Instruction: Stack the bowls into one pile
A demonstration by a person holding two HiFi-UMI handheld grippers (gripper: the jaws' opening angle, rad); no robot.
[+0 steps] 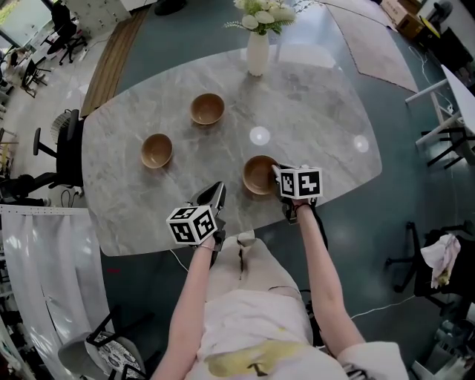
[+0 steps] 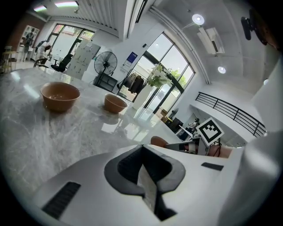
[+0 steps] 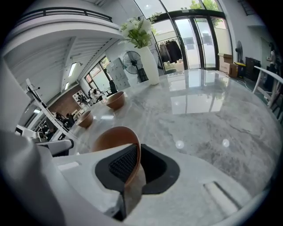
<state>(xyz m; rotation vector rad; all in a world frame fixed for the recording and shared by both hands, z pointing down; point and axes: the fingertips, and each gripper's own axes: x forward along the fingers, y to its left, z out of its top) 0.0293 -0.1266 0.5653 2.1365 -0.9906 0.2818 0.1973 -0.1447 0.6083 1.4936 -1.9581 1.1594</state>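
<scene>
Stock on the marble table, every place taken from the vase:

- The vase is white and stands upright at the table's far edge, with pale flowers in it.
- The first bowl is brown, upright and empty. It is the closest to the vase, a little to the vase's left and on the person's side of it.
- The second bowl is the same kind, also upright and empty. It lies farther from the vase, further left again, and apart from the first bowl.
- The third bowl is the same kind and well apart from the vase, almost straight across the table from it and close to the person's edge.
- The right gripper is at the third bowl's right rim, on the side away from the vase, and tipped downward. Its jaws are clamped on the bowl's wall — one pad inside, one outside.
- The left gripper is farther from the vase than any bowl, at the table's near edge. It is left of the third bowl and clear of it, jaws together with nothing between them.

Each bowl stands alone — three separate places on the marble.
</scene>
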